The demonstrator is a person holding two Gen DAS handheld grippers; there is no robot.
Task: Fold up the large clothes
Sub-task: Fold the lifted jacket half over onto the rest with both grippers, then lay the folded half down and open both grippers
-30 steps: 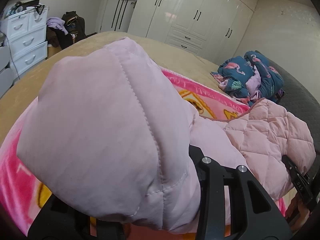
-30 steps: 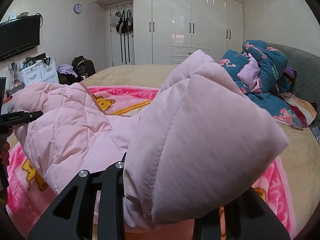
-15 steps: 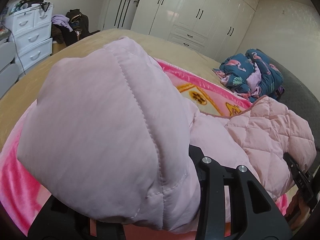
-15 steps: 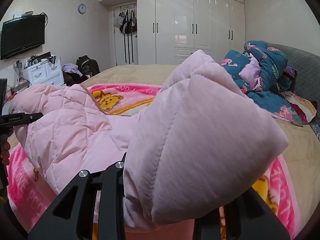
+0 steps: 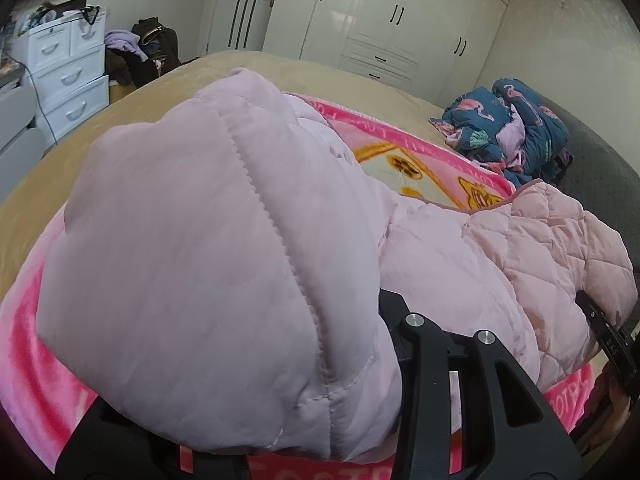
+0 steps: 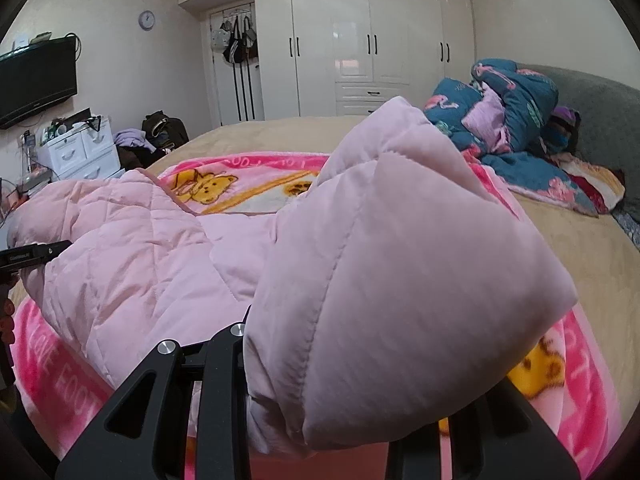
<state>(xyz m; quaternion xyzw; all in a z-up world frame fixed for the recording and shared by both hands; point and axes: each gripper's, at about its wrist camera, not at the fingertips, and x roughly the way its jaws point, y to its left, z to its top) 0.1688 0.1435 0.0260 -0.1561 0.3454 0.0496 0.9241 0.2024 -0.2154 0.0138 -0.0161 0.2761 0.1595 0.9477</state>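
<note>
1. A pale pink padded jacket (image 5: 224, 264) is held up between two hand-held grippers, above a bright pink cartoon blanket (image 6: 224, 188) spread on a tan bed (image 6: 592, 264).
2. The left hand-held gripper (image 5: 288, 432) is clenched on a thick fold of the jacket, which bulges forward over its fingers and hides the tips.
3. The right hand-held gripper (image 6: 344, 436) grasps another bunched fold the same way; the quilted body (image 6: 120, 248) sags between the two, off to its left.
4. Judged by its look, the jacket is light, puffy and very soft, with a smooth shell that may slip.
5. It will likely compress and spring back, so grips are best taken at stitched seams or edges, pinching deep.
6. A crumpled blue flamingo quilt (image 6: 516, 120) lies well beyond the right hand-held gripper.
</note>
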